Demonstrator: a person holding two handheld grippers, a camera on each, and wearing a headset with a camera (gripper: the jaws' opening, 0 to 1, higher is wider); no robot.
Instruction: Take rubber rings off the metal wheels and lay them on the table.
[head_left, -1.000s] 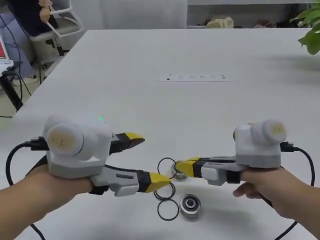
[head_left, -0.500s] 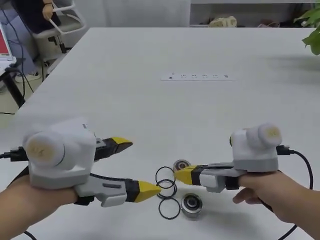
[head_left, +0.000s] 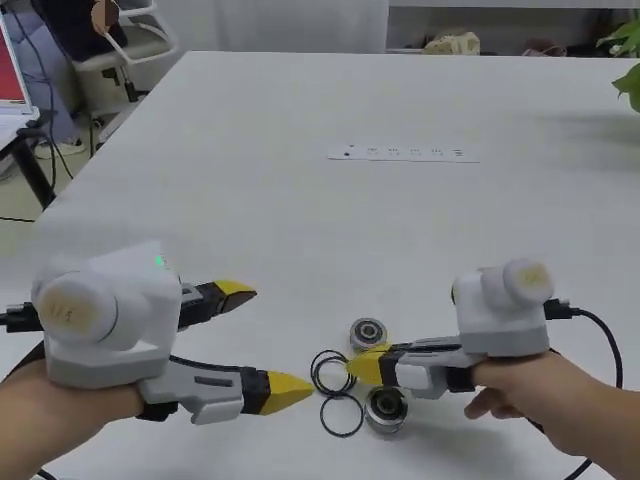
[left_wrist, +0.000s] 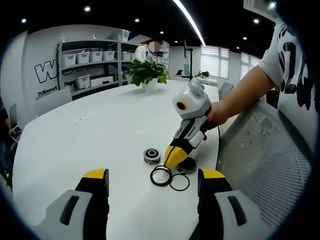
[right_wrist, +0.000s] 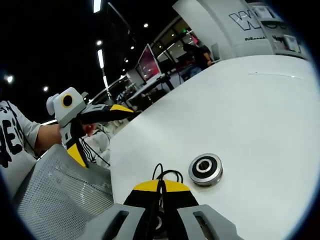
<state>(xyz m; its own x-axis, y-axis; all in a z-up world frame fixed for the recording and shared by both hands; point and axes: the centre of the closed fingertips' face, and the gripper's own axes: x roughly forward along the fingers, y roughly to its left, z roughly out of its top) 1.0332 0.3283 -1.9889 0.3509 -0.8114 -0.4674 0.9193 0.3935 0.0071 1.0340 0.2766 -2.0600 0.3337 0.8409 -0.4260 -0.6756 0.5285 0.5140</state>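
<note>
Two metal wheels lie on the white table: one (head_left: 367, 333) farther off, bare of rings, and one (head_left: 385, 405) nearer me beside the right gripper's jaws. My right gripper (head_left: 360, 368) is shut on a black rubber ring (right_wrist: 167, 175), whose loop sticks out ahead of the yellow tips (right_wrist: 160, 187), close to the far wheel (right_wrist: 205, 170). Overlapping loose rings (head_left: 330, 372) lie at that tip, and another ring (head_left: 341, 414) lies just in front. My left gripper (head_left: 262, 340) is open and holds nothing, a short way left of the rings (left_wrist: 161, 176).
A white power strip (head_left: 403, 153) lies flat at mid-table. An office chair (head_left: 110, 45) stands off the far left corner, and a potted plant (head_left: 628, 60) is at the far right edge. A mesh chair back (left_wrist: 265, 165) stands close behind the person.
My left gripper has drawn back to the left, away from the wheels. The right gripper's tip has come off the far wheel and moved nearer, over the loose rings.
</note>
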